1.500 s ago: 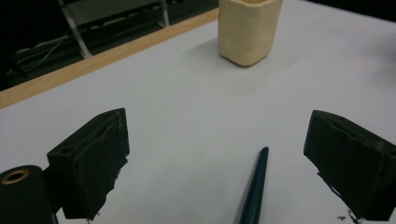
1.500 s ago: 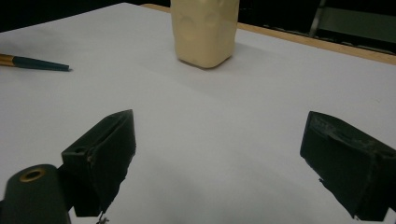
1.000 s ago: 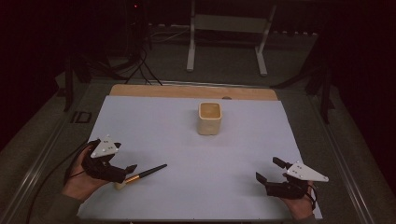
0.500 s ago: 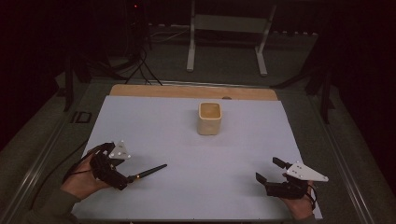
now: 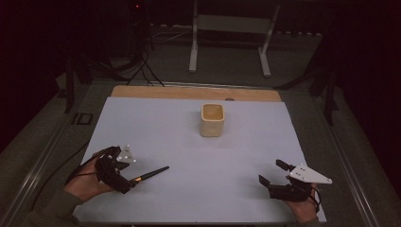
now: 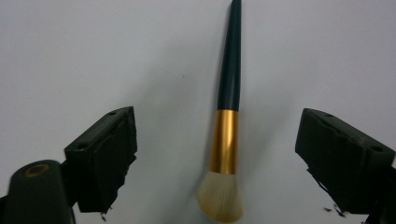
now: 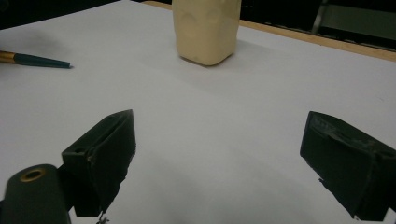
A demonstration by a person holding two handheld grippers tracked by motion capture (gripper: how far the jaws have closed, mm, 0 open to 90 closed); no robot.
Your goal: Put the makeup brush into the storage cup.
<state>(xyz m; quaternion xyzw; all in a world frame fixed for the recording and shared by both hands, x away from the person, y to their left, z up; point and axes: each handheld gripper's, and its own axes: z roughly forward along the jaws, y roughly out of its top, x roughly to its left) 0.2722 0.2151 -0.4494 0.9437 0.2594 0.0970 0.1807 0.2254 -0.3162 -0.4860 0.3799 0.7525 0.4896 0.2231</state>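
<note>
On the near left of the white sheet (image 5: 156, 127), the left gripper (image 6: 217, 154) straddles a brush (image 6: 229, 116) lying flat, its jaws wide, just closing a little, not touching it. Near right, the right gripper (image 5: 272, 172) rests with jaws wide and empty. Farther off stands a cream cup (image 5: 212, 119).
</note>
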